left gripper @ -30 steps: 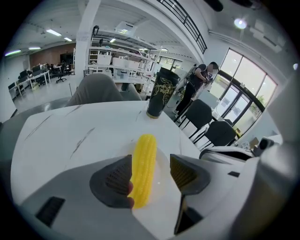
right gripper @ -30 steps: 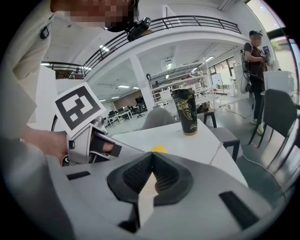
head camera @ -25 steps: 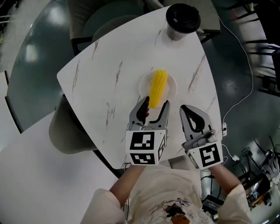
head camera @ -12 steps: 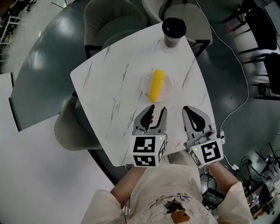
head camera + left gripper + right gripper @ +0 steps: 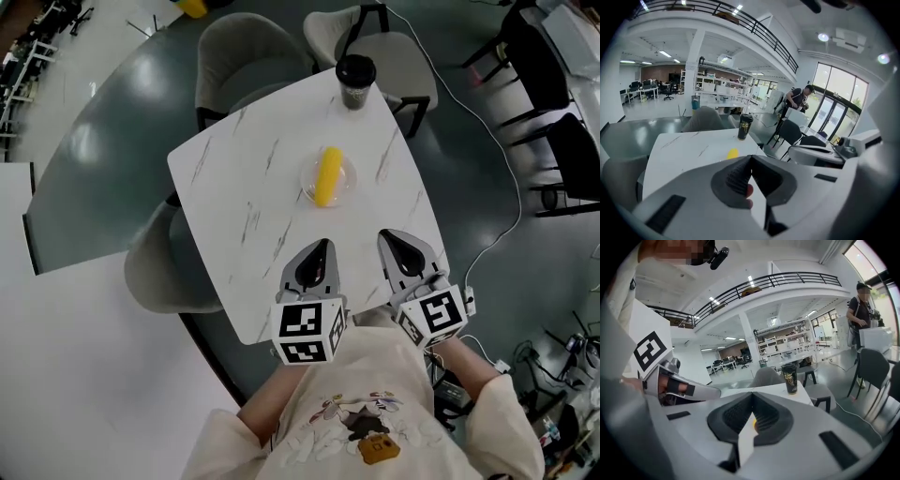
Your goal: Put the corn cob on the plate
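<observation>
Glossy dark floor [image 5: 103, 178] surrounds a white, marble-veined table [image 5: 248, 220] in an open hall with a balcony rail overhead. Seen from the head camera, grey chairs stand at the table's 11 o'clock [image 5: 239, 47], 1 o'clock [image 5: 380, 28] and 8 o'clock [image 5: 161, 272]. Black chairs [image 5: 562, 155] stand off at 3 o'clock, where a cable [image 5: 504, 173] trails across the floor.

A dark cup [image 5: 355, 80] stands on the table's 12 o'clock corner. The corn cob [image 5: 328, 175] lies on the plate [image 5: 348, 184] near the table's middle, its length running toward the cup. A stretch of bare tabletop separates the plate from both tools.

At the table's 6 o'clock edge the left gripper [image 5: 317, 246] has just been closing. Its jaws now meet with nothing between them. Beside it at 5 o'clock, the right gripper [image 5: 394, 236] also has its jaws together and empty.

A person [image 5: 799, 98] stands in the background by glass doors.
</observation>
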The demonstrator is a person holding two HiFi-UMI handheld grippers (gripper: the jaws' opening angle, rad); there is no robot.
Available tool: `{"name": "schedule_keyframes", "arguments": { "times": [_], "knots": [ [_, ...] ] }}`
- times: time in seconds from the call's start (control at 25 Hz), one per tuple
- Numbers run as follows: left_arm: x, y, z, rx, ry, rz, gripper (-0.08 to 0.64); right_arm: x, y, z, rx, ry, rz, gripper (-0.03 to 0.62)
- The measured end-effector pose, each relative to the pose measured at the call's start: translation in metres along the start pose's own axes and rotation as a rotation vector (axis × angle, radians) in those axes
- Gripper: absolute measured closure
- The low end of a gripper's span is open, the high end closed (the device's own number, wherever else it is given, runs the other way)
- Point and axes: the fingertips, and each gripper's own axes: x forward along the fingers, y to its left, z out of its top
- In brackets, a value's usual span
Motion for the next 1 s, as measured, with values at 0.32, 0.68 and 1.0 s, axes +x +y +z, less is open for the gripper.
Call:
{"name": "schedule_keyframes", "arguments": {
  "times": [0.32,0.68,1.0],
  "knots": [
    [-0.068,-0.022,0.003,0.023,-0.112,-0.026,0.554,-0.036,0.036,0.034,-0.026,-0.056,0.067,0.589],
    [-0.133,-0.037,0.016,0.067,-0.285,-0.03,0.554,-0.069,0.085,0.046,-0.043,-0.073,0.095,0.589],
    [-0.148,-0.031,0.015,0.049,-0.31,-0.006,0.554,-0.092,0.113,0.057,-0.087,-0.101,0.104,0.588]
  ]
}}
